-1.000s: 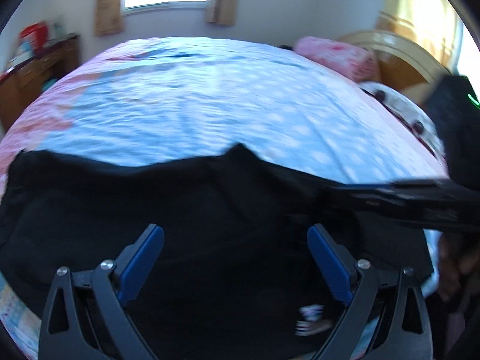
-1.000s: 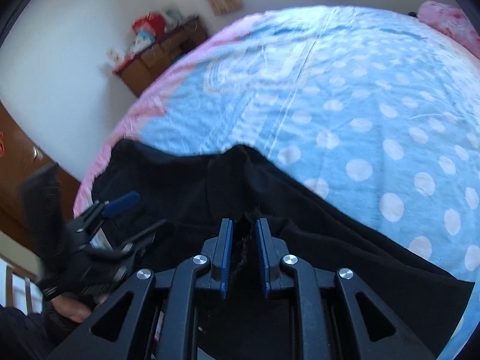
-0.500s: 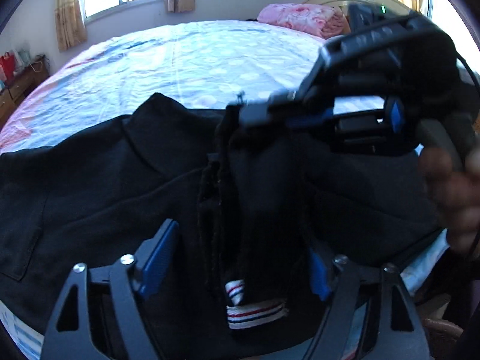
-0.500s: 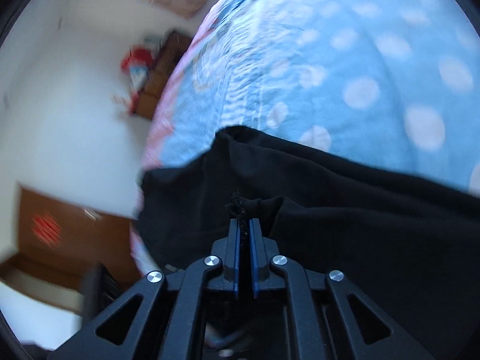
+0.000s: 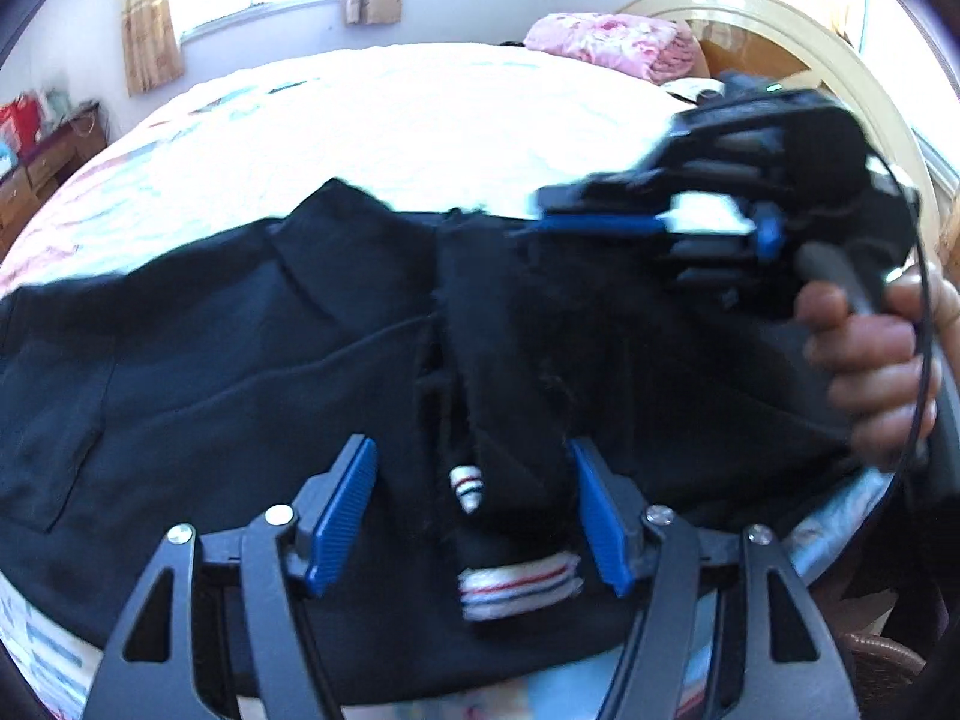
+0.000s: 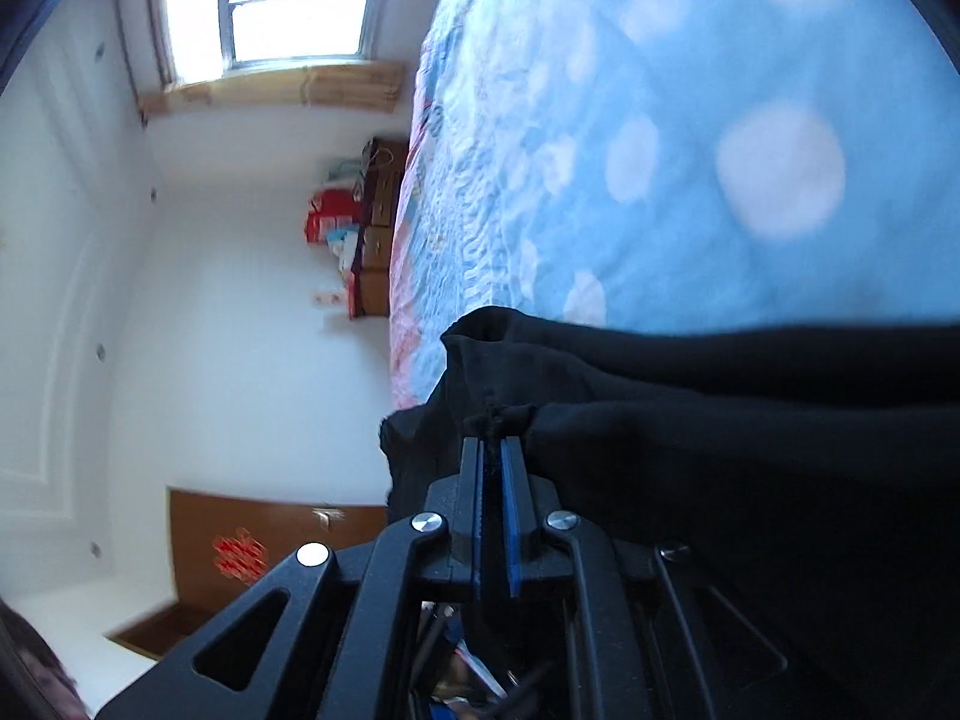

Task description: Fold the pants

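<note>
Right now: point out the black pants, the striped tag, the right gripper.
black pants (image 5: 198, 372), left wrist view, flat fabric left of the bunched fold.
striped tag (image 5: 519, 585), left wrist view, middle of the white band.
right gripper (image 6: 493, 420), right wrist view, between its fingertips, shut on pants fabric.

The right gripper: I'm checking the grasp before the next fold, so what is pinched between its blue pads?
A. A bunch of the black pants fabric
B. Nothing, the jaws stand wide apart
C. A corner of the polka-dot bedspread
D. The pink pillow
A: in the right wrist view the right gripper has its blue pads nearly together with a bunched edge of the black pants clamped between them, above the bedspread.
</note>
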The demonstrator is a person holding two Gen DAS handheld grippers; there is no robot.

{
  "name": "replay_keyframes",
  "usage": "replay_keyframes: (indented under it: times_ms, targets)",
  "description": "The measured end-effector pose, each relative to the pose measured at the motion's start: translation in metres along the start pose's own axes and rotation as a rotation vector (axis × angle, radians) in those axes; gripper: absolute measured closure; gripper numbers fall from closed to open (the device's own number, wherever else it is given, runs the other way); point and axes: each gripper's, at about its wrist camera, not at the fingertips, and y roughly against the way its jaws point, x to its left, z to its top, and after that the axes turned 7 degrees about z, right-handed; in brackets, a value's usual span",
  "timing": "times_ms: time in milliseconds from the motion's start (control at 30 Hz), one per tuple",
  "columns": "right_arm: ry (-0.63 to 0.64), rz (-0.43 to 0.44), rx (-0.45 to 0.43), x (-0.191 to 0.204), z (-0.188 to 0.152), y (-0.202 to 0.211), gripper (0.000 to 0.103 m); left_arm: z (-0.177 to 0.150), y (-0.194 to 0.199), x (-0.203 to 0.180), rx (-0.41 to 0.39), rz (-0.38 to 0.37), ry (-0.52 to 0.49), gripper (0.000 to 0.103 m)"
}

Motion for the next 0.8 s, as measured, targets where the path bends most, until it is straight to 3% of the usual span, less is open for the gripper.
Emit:
replay_keyframes:
  times_ms: [100, 200, 333, 467, 567, 600, 667, 800]
  targets:
    - [0.146, -0.076, -0.021, 0.032, 0.003, 0.019, 0.096, 0.004, 0.009, 0.012, 0.017, -0.039, 0.030, 0.035]
    - [0.329, -0.163, -0.061, 0.069, -0.003, 0.029, 0.096, 0.015, 0.024, 0.023, -0.027, -0.050, 0.066, 0.035]
    - [0.519, -0.241, 0.045, 0.100, -0.009, -0.004, 0.096, 0.037, 0.026, 0.019, -0.078, -0.035, 0.056, 0.035]
    - [0.556, -0.364, 0.140, 0.086, -0.004, -0.025, 0.096, 0.033, 0.030, 0.004, -0.091, -0.068, 0.032, 0.033]
    - [0.541, -0.439, 0.249, 0.061, -0.002, -0.057, 0.096, 0.032, 0.017, -0.003, -0.087, -0.048, 0.013, 0.030]
    - [0.536, -0.438, 0.265, 0.053, -0.001, -0.065, 0.101, 0.030, 0.005, -0.008, -0.065, -0.031, -0.005, 0.030]
    - [0.493, -0.397, 0.252, 0.043, 0.007, -0.074, 0.101, 0.019, -0.017, -0.015, 0.016, 0.013, -0.039, 0.030]
    - [0.379, -0.317, 0.105, 0.042, 0.034, -0.054, 0.099, 0.004, 0.004, -0.016, -0.022, 0.002, -0.089, 0.030]
